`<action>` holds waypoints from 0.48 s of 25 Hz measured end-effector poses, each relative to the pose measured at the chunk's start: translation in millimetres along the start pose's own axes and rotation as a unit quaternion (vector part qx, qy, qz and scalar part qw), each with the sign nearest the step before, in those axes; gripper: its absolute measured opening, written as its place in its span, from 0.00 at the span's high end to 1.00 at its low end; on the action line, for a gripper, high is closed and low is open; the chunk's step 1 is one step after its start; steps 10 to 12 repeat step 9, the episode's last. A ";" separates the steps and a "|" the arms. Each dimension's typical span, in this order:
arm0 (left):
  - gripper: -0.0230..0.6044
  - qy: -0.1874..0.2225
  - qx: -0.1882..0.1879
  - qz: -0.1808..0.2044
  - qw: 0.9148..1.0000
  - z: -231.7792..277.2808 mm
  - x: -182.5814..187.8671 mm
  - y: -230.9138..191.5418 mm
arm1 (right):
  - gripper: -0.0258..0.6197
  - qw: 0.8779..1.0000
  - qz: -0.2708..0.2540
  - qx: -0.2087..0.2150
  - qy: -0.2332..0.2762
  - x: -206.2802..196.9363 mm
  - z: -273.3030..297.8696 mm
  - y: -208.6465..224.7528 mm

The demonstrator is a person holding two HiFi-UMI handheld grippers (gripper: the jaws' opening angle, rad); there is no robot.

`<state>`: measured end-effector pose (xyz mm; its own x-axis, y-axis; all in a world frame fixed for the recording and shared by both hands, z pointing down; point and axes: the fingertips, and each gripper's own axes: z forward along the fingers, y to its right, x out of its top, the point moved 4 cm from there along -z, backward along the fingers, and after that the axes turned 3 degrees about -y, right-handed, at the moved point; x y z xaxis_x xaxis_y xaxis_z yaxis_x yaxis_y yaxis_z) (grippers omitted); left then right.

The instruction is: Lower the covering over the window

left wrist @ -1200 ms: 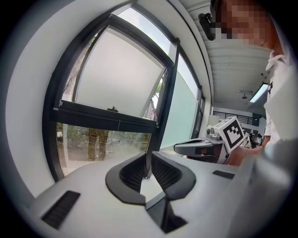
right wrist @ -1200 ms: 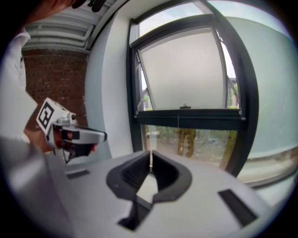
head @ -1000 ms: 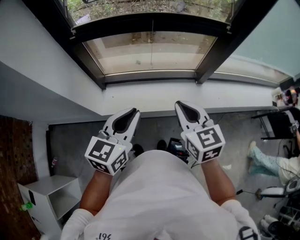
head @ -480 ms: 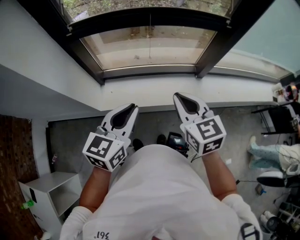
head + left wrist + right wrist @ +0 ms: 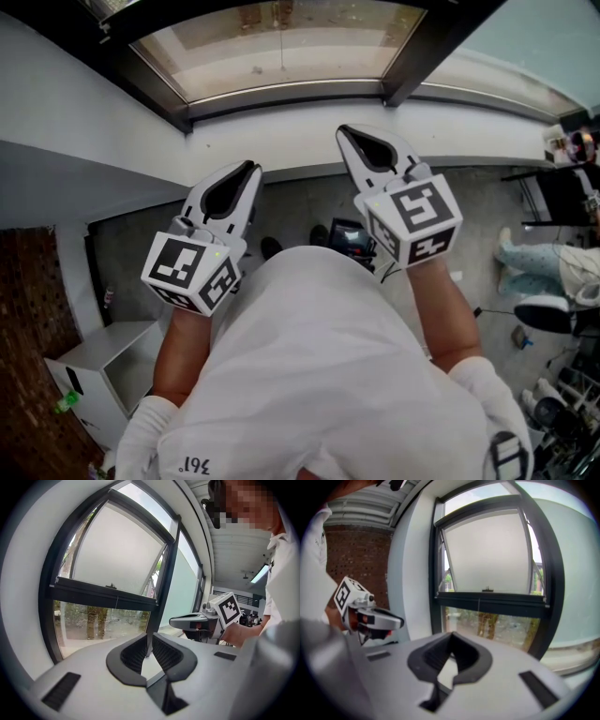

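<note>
one pale blind (image 5: 487, 555) covers the upper part of the window (image 5: 436, 573). its lower edge sits level with the dark crossbar (image 5: 487, 599), and a thin pull cord (image 5: 478, 603) hangs down from the middle of that edge. the lower pane (image 5: 501, 625) is uncovered, with trees and ground showing through it. i have the left hand-held gripper (image 5: 251, 169) raised in front of the window with its jaws drawn together and the tips meeting. its own view shows nothing between them. the right hand-held gripper (image 5: 343, 131) is beside it, apart from it and a little further forward. it is closed tight too, and empty. both point toward the glass and are well short of the blind and the cord, touching neither. from above, their tips reach about as far as the white sill (image 5: 281, 136) under the window, and grey floor (image 5: 291, 225) shows between them. each gripper view catches the other tool off to the side, marker cube and all. a white shelf unit (image 5: 103, 361) stands low on the left against a brick wall (image 5: 28, 309). a seated person's legs (image 5: 534, 258) show at the far right edge, well away from the window.
</note>
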<state>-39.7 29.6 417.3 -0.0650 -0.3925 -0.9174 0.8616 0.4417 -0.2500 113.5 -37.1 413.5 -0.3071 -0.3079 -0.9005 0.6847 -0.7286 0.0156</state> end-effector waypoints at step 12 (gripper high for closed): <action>0.89 -0.004 -0.006 -0.001 1.000 4.3 -3.9 -2.7 | 0.93 1.000 0.002 -0.003 -0.001 -2.6 6.5 -1.1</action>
